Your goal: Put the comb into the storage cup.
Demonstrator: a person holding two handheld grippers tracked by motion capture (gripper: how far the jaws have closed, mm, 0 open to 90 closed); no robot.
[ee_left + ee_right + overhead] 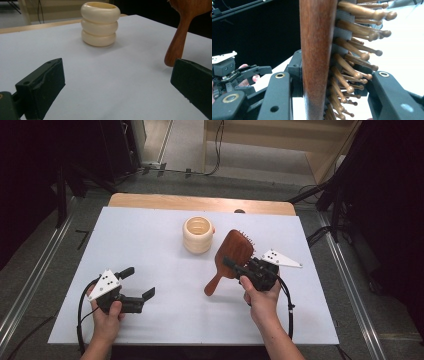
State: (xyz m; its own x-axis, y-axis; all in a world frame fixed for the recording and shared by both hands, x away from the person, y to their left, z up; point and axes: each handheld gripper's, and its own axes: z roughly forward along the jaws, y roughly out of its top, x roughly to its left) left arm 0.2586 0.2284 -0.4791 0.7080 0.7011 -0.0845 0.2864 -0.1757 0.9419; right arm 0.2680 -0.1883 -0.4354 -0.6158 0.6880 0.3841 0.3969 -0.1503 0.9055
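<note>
right gripper point(239, 268): clamping the wooden hairbrush point(233, 251) by its head, one jaw on the smooth back, the other in among the bristles point(352, 60).
hairbrush position: hanging above the white table point(150, 240), right of centre; handle tip appearing to be touching or just off the surface, cannot tell which.
long axis: running from the head, high and far, down to the handle end point(210, 289), near and toward the left gripper.
left gripper point(137, 281): standing released, jaws wide apart, nothing between them.
key relation: the handle point(177, 42) is lying ahead and to the right of the left gripper, which is nearer to it than to the cream ribbed holder point(198, 234).
holder: standing upright just beyond the brush head, apart from it.
</note>
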